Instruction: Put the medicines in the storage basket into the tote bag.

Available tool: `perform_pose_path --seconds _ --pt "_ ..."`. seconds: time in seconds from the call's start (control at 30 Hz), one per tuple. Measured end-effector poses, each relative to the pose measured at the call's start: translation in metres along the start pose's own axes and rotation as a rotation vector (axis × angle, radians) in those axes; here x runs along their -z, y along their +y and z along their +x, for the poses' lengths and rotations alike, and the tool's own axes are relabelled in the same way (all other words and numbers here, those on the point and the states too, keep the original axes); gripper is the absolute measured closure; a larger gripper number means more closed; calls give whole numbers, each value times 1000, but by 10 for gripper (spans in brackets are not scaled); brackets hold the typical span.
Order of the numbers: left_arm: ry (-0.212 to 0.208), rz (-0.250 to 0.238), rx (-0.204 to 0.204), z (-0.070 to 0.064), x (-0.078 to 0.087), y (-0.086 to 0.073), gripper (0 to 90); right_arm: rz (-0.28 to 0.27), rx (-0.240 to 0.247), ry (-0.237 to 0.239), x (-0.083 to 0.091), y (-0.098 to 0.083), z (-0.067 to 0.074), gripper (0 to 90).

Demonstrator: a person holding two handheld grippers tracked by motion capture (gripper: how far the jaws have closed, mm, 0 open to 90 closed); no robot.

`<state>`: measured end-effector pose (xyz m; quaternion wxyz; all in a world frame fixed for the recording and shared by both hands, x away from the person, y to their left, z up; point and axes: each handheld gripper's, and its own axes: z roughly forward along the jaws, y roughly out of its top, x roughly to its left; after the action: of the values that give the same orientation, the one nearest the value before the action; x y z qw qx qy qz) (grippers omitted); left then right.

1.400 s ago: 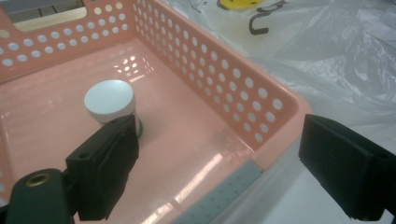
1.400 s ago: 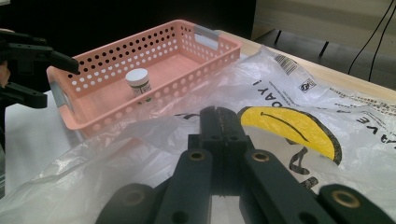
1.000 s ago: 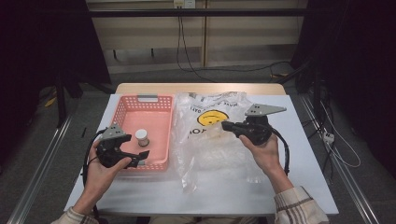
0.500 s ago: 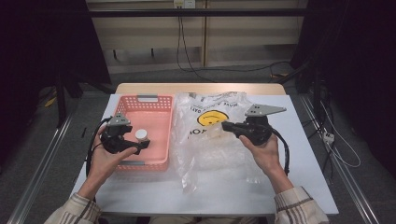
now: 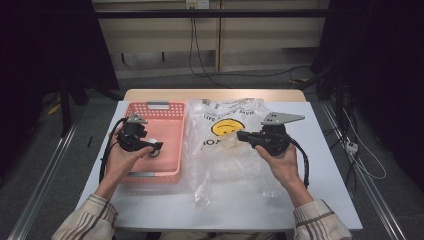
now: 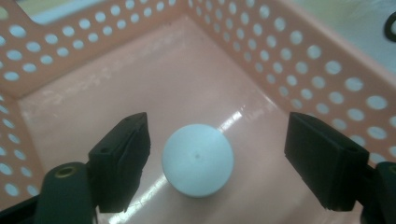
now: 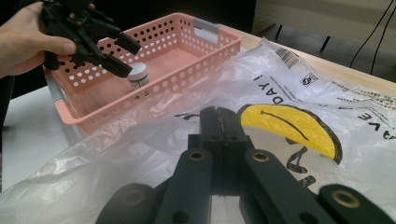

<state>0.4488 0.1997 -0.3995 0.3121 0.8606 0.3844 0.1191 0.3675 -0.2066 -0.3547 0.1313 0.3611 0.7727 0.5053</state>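
The small white-capped jar stands upright on the floor of the pink basket, between the jaws of the left tool, nearer the left-hand pad than the right-hand one in the left gripper view. Those jaws are spread, with clear gaps on both sides of the cap, and they have just been closing in on it; neither pad touches it yet. To take it well, the left tool would best shift a little so the cap sits midway between the pads, otherwise the nearer pad is likely to push the jar along the smooth floor and tip it before the far one arrives. Gripping below the cap, on the labelled body seen in the right gripper view, should hold more surely than pinching the rounded top. The basket's perforated wall rises just beyond the right-hand pad, so the lift ought to go straight up before any sideways move. Across from it, the right tool has its jaws pressed together on a fold of the clear plastic bag with the yellow smiley face, which lies on the white worktop beside the basket.
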Motion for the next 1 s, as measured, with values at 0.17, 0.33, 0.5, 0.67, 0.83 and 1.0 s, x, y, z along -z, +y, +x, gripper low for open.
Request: perform_pose_path --seconds 0.17,0.33,0.5,0.67,0.83,1.0 --pt "9 70 15 5 -11 -1 340 0 1 -1 0 0 0 900" --pt "32 122 0 5 -15 -2 438 0 1 0 0 0 0 900" --pt "22 135 -2 5 -16 -1 508 6 0 0 -1 0 0 900" --pt "18 102 -6 6 -14 -1 510 9 0 3 -2 0 -1 900" --pt "20 52 -1 5 -7 1 510 9 3 3 -2 -1 -1 900" --pt "19 -5 13 2 -1 3 510 12 3 4 -2 -1 -1 900"
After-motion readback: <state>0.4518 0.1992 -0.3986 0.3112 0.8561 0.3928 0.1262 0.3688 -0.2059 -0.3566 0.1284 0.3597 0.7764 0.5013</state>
